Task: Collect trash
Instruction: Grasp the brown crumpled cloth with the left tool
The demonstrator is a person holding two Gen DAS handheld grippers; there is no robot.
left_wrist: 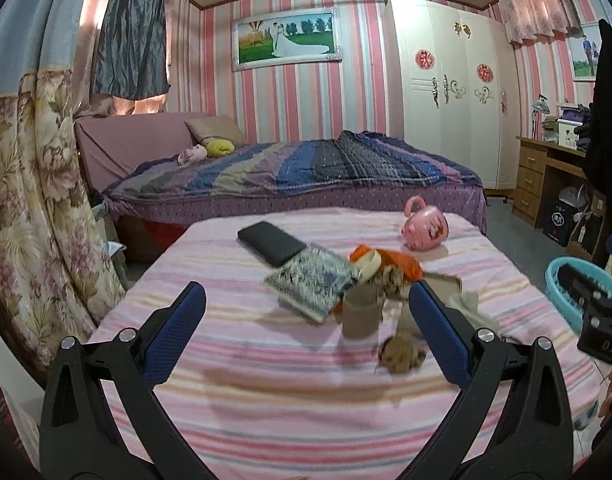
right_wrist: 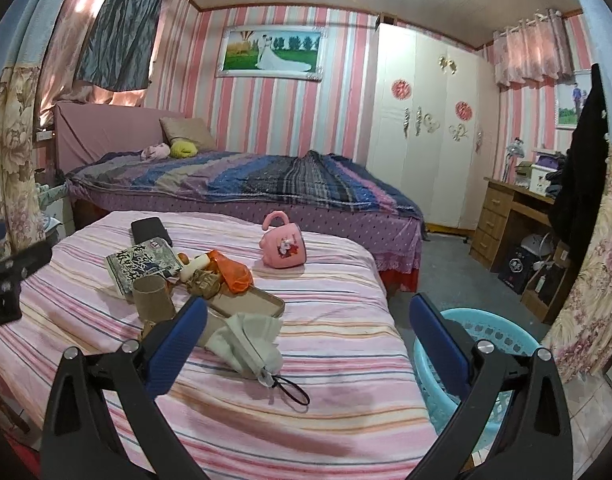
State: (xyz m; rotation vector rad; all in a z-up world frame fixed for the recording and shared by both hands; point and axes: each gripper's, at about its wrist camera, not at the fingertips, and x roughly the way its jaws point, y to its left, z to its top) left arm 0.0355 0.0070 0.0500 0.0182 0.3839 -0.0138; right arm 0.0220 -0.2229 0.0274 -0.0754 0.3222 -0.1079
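Hovering over pink-striped surface (left_wrist: 266,400): both hand-held grippers, left (left_wrist: 306,336) and right (right_wrist: 307,344), released, empty. Brown cardboard tube (left_wrist: 360,312) mid-surface; turquoise plastic basket (right_wrist: 489,336) off right edge for drops.

Little legible txt is showing. The book (right_wrist: 144,266) on the striped cover is displaying large dark brush-style Chinese chars across its front, w/ a small red-and-white logo near the top edge; neither is resolving enough to read. In the left wrist view the same book (left_wrist: 311,280) is blurring out completely. The right gripper's body (left_wrist: 603,330), at the frame edge, is bearing pale raised letters reading approx. "DAS", cut off. A dark box (left_wrist: 557,220) under the desk is carrying a white emblem, unreadable.
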